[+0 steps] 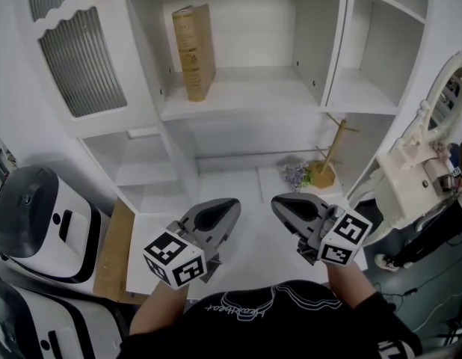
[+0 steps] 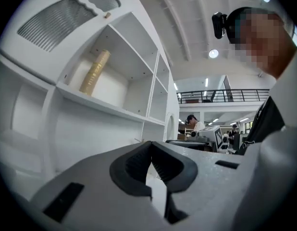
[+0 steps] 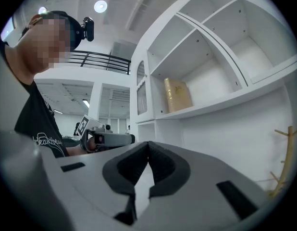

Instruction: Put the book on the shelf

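Note:
A tan book (image 1: 193, 51) stands upright on the white shelf (image 1: 238, 96), leaning against the left wall of its compartment. The same book (image 2: 94, 72) shows at upper left in the left gripper view, and the book (image 3: 178, 95) sits mid-frame in the right gripper view. My left gripper (image 1: 229, 208) is held low over the white tabletop (image 1: 250, 253), far below the book, shut with nothing between its jaws. My right gripper (image 1: 282, 204) hovers beside it, also shut and empty. The jaw tips meet in both gripper views.
A wooden stand (image 1: 326, 163) and a small bunch of flowers (image 1: 294, 175) sit at the back right of the table. A cabinet door with ribbed glass (image 1: 78, 47) is at upper left. White appliances (image 1: 33, 223) stand at left, a mirror dresser (image 1: 422, 163) at right.

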The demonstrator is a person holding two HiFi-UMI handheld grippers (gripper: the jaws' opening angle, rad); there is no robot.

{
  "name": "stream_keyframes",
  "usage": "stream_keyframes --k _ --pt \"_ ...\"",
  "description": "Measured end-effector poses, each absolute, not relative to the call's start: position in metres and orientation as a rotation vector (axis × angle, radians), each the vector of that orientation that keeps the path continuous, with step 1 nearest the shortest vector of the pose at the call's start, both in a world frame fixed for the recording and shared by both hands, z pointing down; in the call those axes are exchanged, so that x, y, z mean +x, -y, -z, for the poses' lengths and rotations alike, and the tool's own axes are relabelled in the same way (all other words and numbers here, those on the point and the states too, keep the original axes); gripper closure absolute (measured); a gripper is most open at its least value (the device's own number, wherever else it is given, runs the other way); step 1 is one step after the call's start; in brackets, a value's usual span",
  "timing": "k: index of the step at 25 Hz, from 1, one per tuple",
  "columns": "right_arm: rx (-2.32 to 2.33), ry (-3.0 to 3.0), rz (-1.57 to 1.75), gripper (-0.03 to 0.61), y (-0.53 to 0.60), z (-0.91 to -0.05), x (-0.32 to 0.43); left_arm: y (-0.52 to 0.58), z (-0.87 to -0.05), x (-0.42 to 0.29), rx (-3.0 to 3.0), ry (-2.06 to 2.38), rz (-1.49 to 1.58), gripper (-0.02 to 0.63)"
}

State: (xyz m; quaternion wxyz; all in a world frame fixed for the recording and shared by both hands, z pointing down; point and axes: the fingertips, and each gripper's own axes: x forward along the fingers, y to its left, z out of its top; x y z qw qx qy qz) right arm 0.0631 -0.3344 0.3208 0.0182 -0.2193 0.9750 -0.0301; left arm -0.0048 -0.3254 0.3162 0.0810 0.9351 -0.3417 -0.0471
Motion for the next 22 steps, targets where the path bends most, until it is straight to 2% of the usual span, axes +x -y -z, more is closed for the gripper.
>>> stream_keyframes --k 11,22 --pt "-0.685 -3.034 0.146 0.574 0.320 -0.341 0.057 0.304 -0.344 -0.018 2.656 1.002 0.270 0.611" --pt "-0.645 -3.044 0.184 0.574 0.320 -0.346 0.048 0.303 -0.347 -0.021 2.660 1.012 0.231 0.611"
